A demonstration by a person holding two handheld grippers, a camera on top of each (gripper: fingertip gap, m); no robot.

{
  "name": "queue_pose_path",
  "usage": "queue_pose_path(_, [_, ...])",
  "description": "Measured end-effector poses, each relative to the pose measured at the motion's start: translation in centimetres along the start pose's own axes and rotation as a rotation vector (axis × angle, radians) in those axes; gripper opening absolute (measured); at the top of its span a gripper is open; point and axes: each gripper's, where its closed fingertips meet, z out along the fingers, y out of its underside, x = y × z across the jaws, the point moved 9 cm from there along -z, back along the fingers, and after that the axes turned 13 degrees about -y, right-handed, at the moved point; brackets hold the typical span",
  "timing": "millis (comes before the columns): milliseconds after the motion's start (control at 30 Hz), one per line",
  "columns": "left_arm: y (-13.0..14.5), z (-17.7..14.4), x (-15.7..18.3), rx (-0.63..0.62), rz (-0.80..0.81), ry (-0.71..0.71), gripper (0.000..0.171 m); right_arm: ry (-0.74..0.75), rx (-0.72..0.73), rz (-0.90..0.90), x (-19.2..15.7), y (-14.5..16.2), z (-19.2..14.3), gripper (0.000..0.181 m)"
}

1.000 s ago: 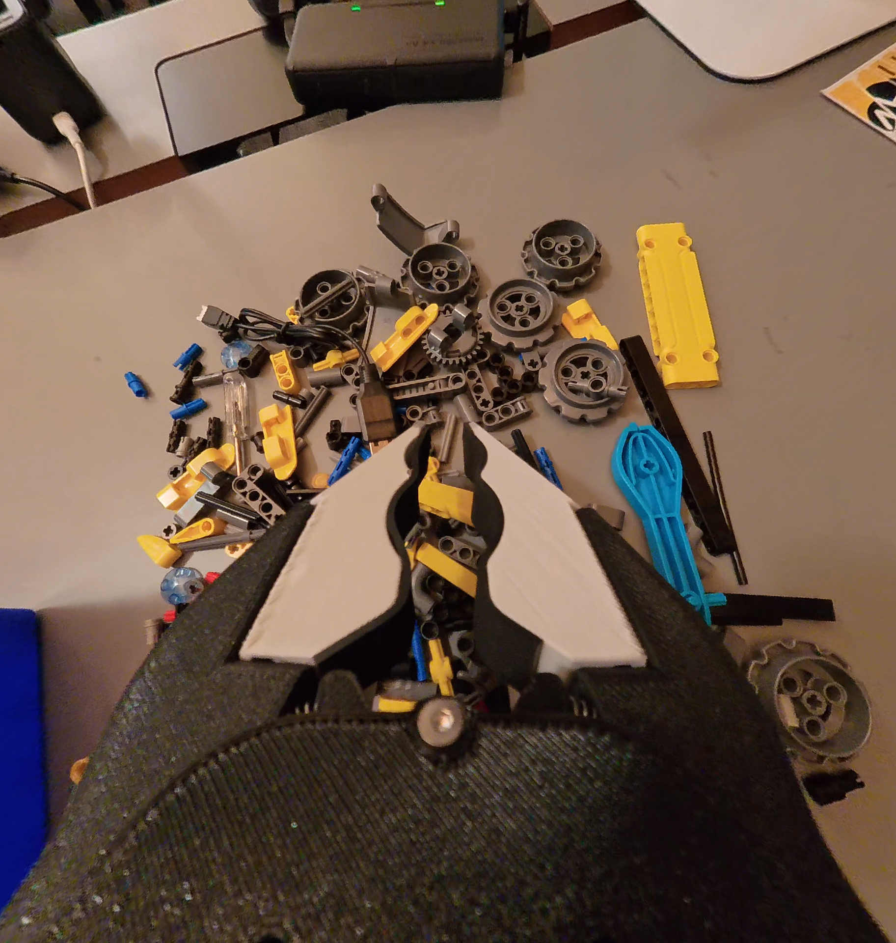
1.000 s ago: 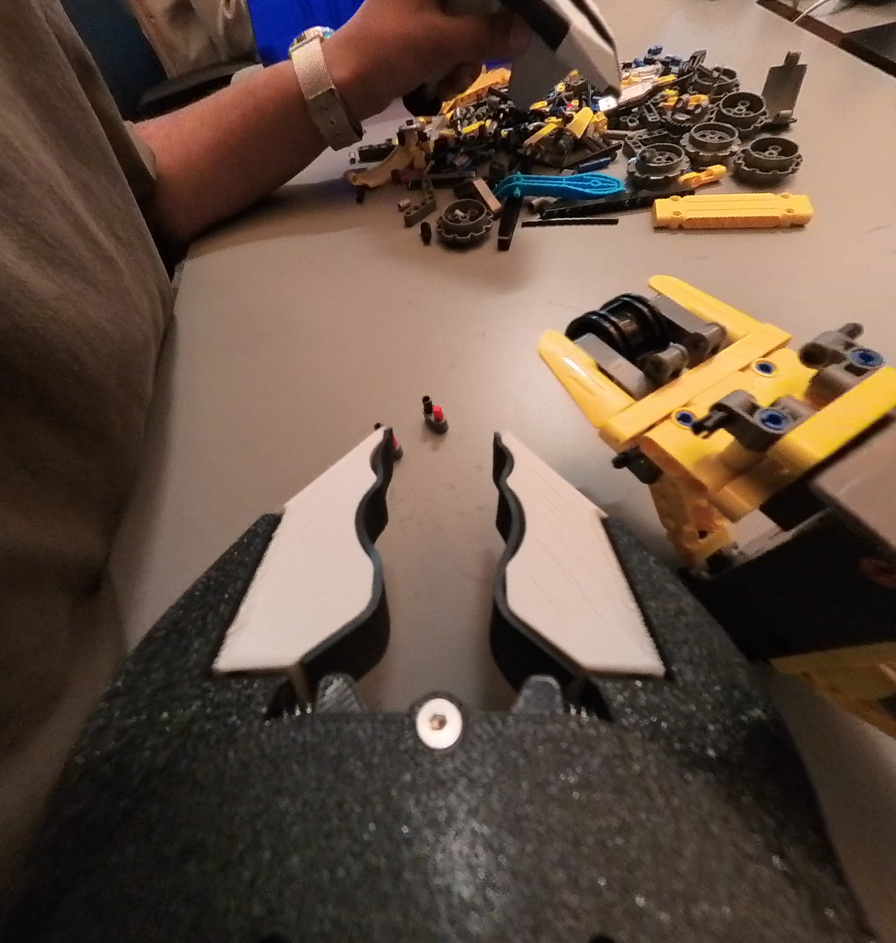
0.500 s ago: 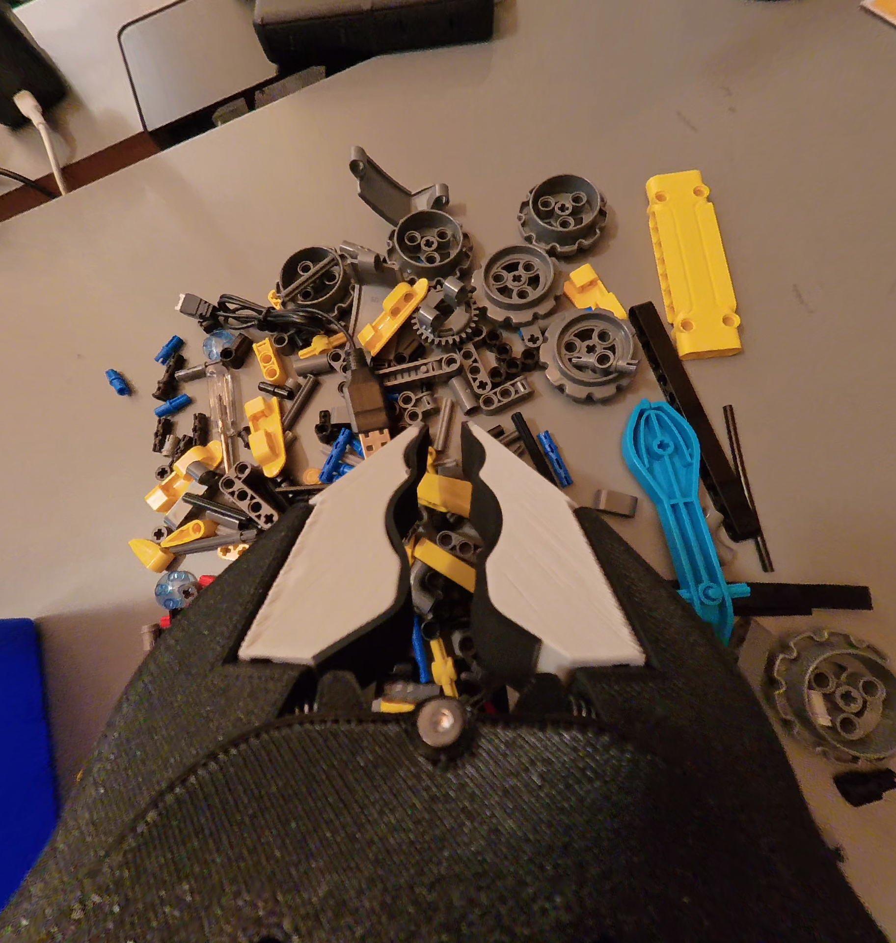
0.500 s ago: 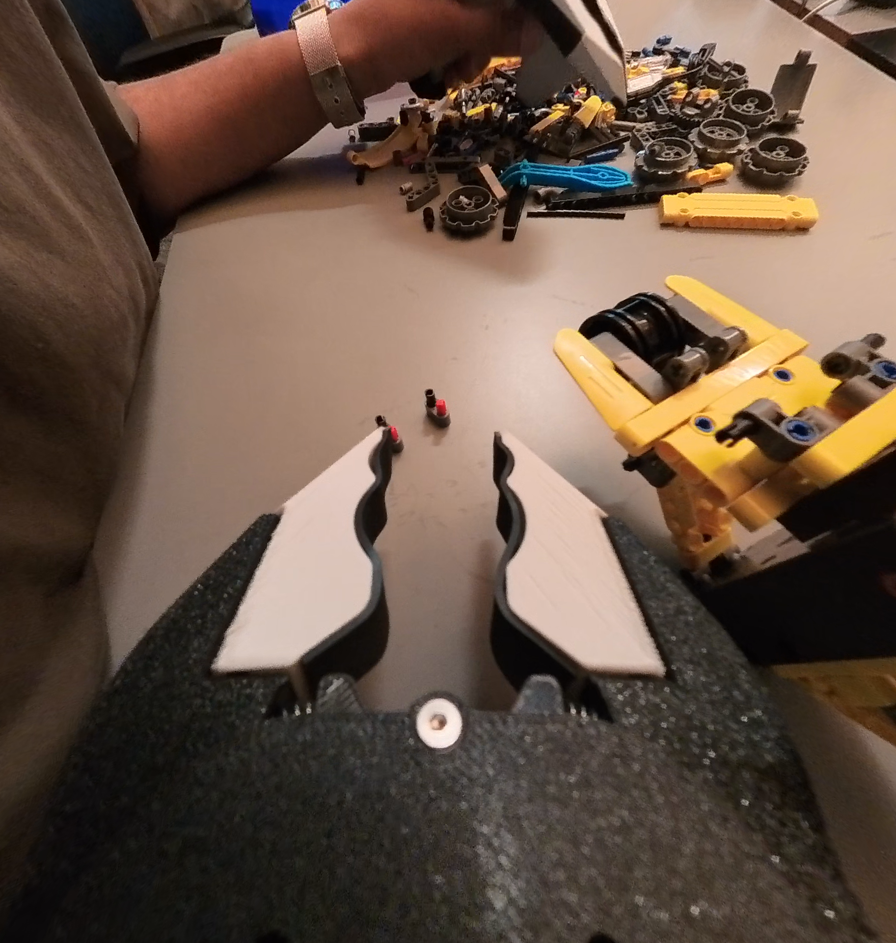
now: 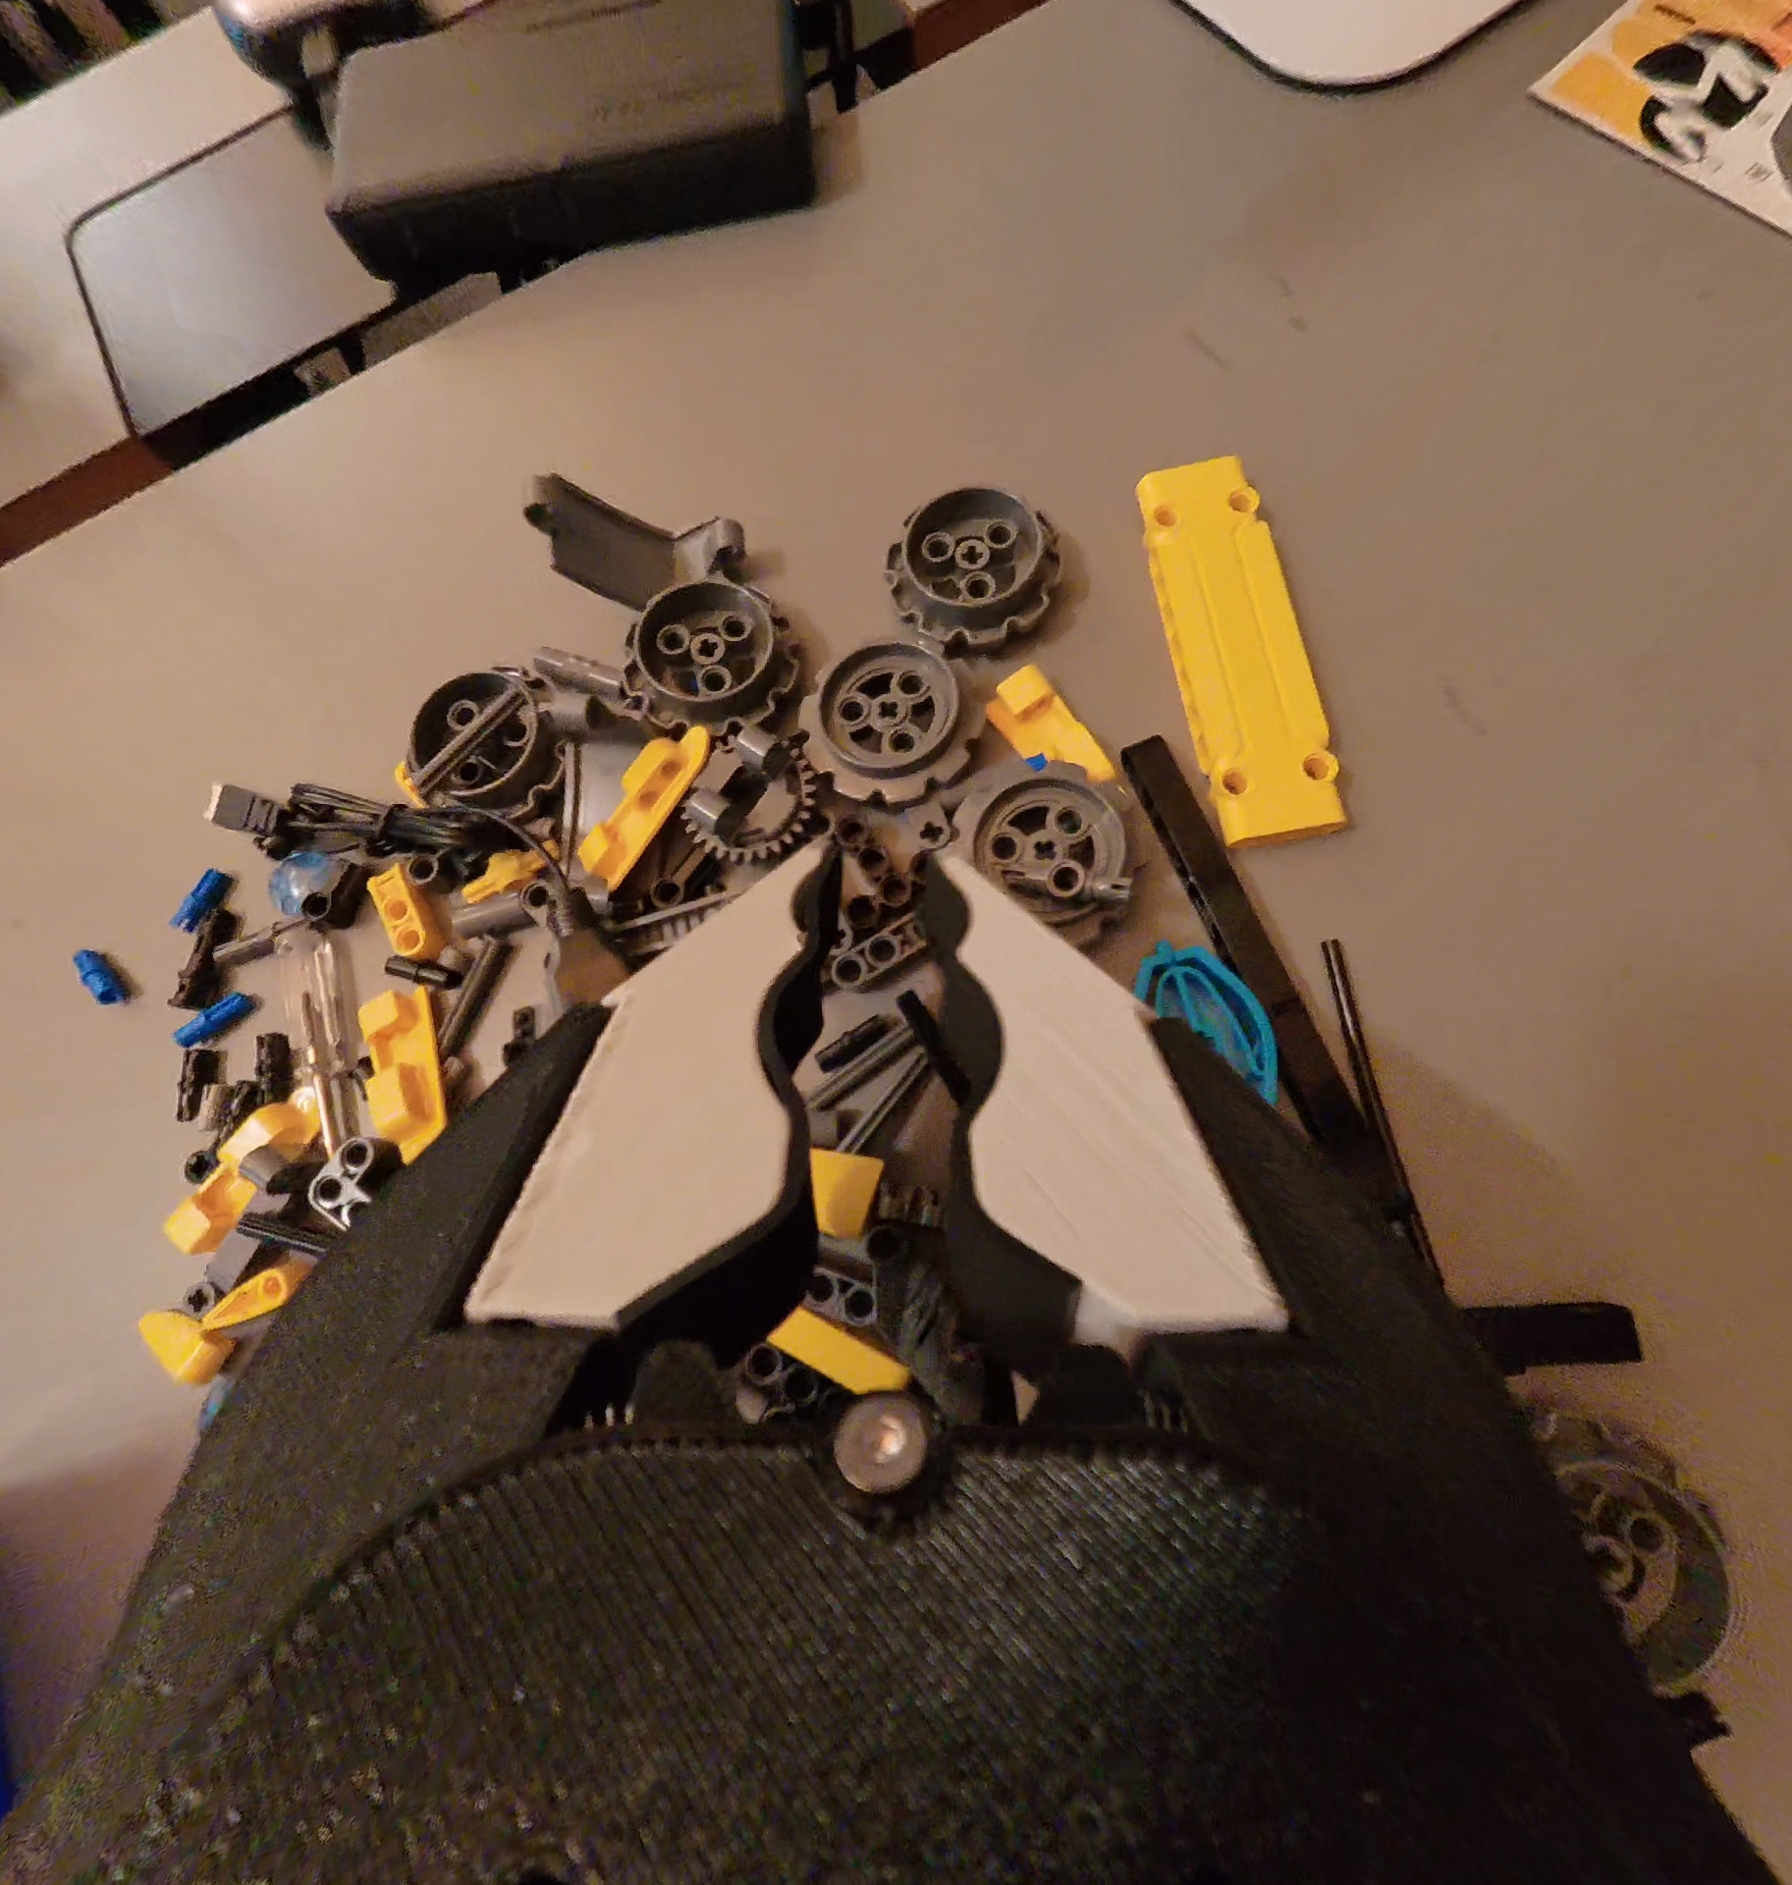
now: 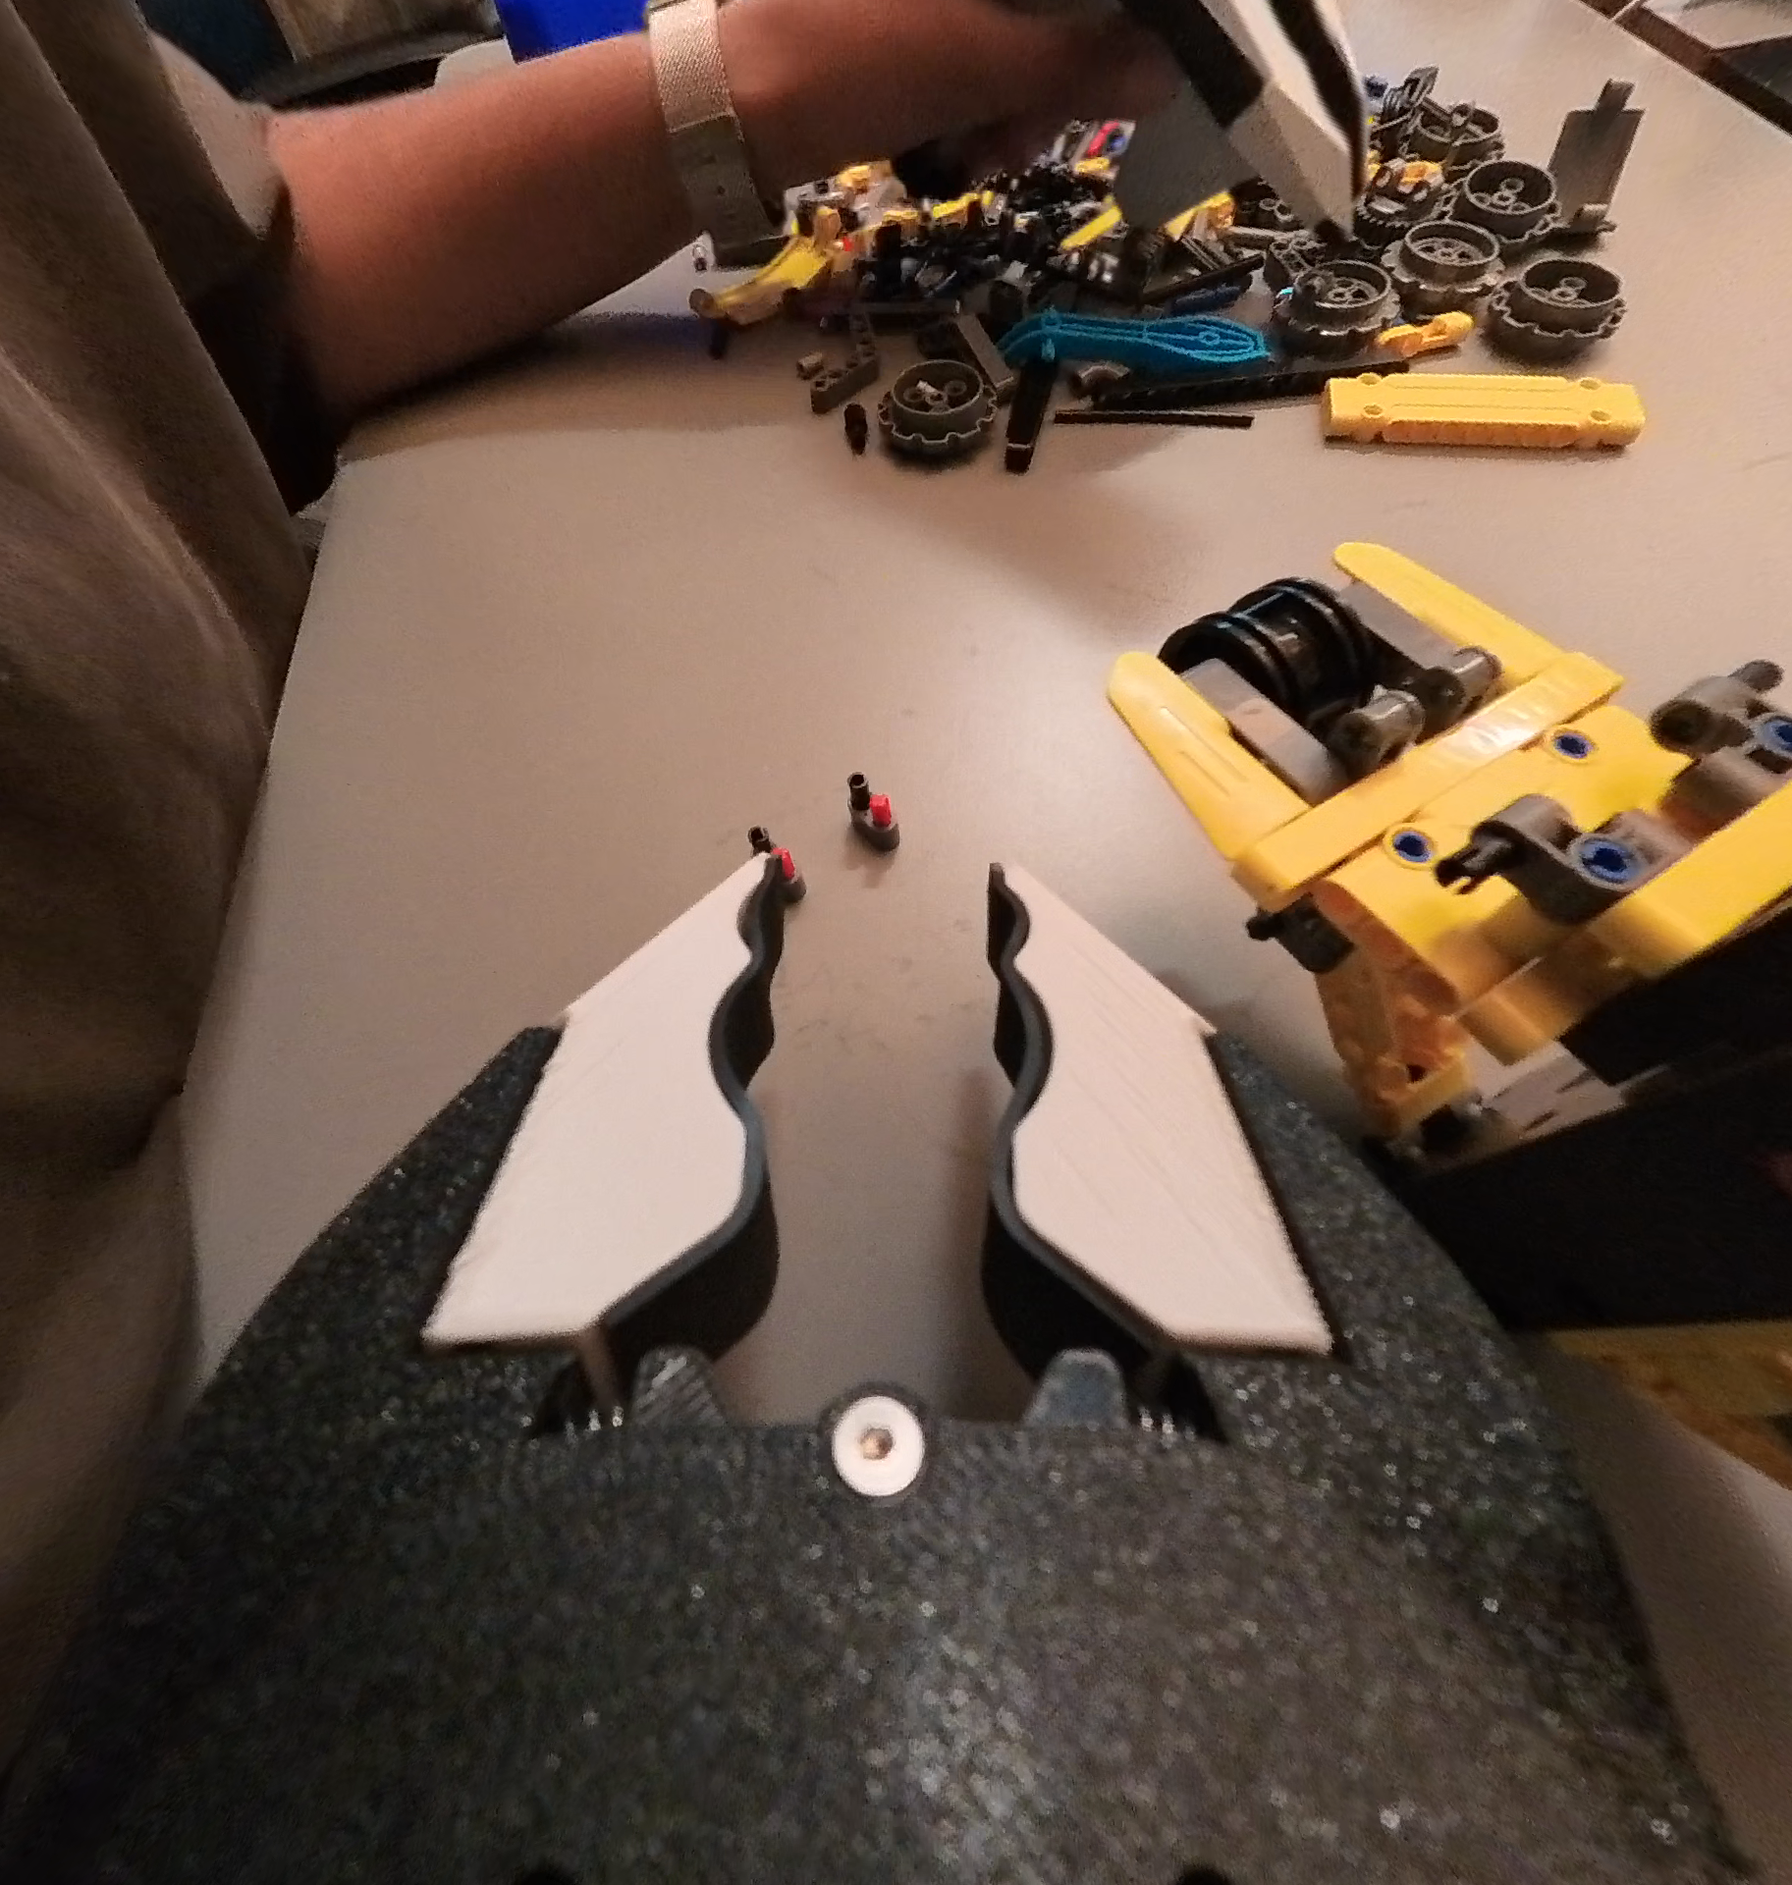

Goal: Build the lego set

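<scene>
My left gripper (image 5: 879, 862) hovers over a pile of loose building parts (image 5: 667, 867), its jaws a little apart and empty. Its tips are just above small dark grey beams (image 5: 876, 944), beside a grey toothed wheel (image 5: 1050, 842). It also shows in the right wrist view (image 6: 1310, 153), held by a hand above the same pile (image 6: 1126, 255). My right gripper (image 6: 881, 872) is open and empty, low over the bare grey table (image 6: 616, 632). Two small grey connectors with red pins lie at its tips: one (image 6: 784, 872) touches the left fingertip, the other (image 6: 874, 816) lies just ahead.
A half-built yellow and black model (image 6: 1483, 867) stands right of my right gripper. A long yellow panel (image 5: 1238, 653), a blue tool (image 5: 1213, 1010) and black rods (image 5: 1218, 918) lie right of the pile. A black box (image 5: 575, 112) and a printed sheet (image 5: 1708, 112) are at the back. A person's arm (image 6: 463, 224) reaches across. Left tips to right tips: about 30 cm.
My left gripper has moved forward over the pile, from the yellow pieces to the grey beams near the wheels, and its jaws have opened slightly. The right gripper has barely moved.
</scene>
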Motion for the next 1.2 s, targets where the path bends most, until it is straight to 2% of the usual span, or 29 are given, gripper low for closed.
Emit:
queue_pose_path(33, [0.02,0.1,0.2,-0.014,0.008,-0.012,0.005,0.002,-0.001,-0.002,-0.02,0.0,0.02,0.039])
queue_pose_path(100, [0.18,0.15,0.44,-0.023,0.033,-0.04,0.004,0.003,-0.003,-0.003,-0.03,0.0,0.03,0.039])
queue_pose_path(600, [0.53,0.68,0.12,-0.053,-0.039,0.019,0.013,0.004,-0.004,-0.01,-0.11,0.0,0.04,0.039])
queue_pose_path(800, [0.67,0.76,-0.04,-0.055,-0.061,0.056,0.011,0.006,-0.012,-0.014,-0.15,0.02,0.12,0.039])
queue_pose_path(900, [0.68,0.69,0.01,-0.049,-0.049,0.057,0.004,0.004,-0.01,-0.01,-0.12,0.02,0.1,0.039])
queue_pose_path(1200, [0.48,0.16,0.37,-0.027,-0.003,0.054,0.001,0.001,-0.008,-0.005,-0.07,0.03,0.08,0.04])
